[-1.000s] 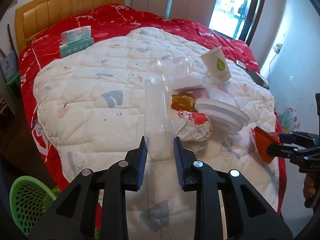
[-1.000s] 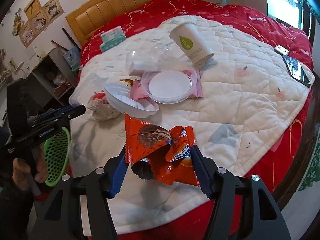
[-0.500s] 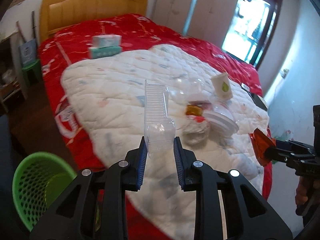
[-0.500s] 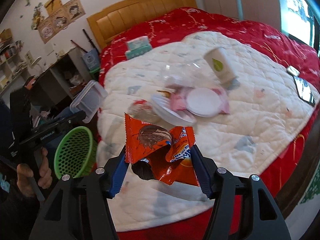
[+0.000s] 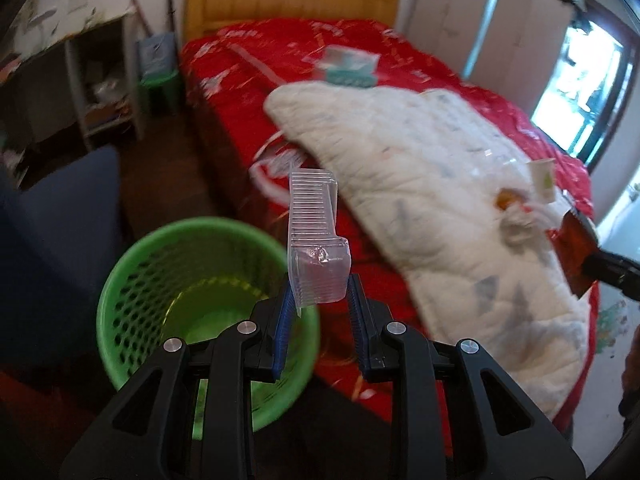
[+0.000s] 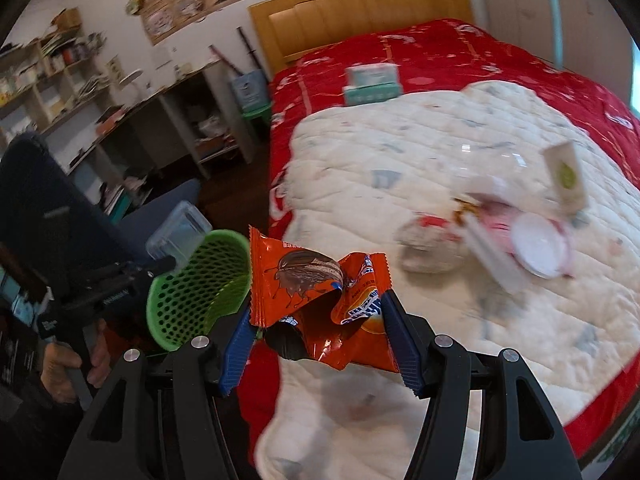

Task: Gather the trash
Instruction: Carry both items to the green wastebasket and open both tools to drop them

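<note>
A clear plastic tray [image 5: 316,248] sits clamped between the blue pads of the left gripper [image 5: 318,312], held in the air beside the rim of the green mesh bin [image 5: 160,280] on the floor by the bed. The right gripper [image 6: 316,320] is closed on a crumpled orange snack wrapper [image 6: 316,292], off the edge of the white quilt [image 6: 400,152]. More litter lies on that quilt: a paper cup [image 6: 566,176], a white lid [image 6: 538,248] and a crumpled wad [image 6: 428,248]
</note>
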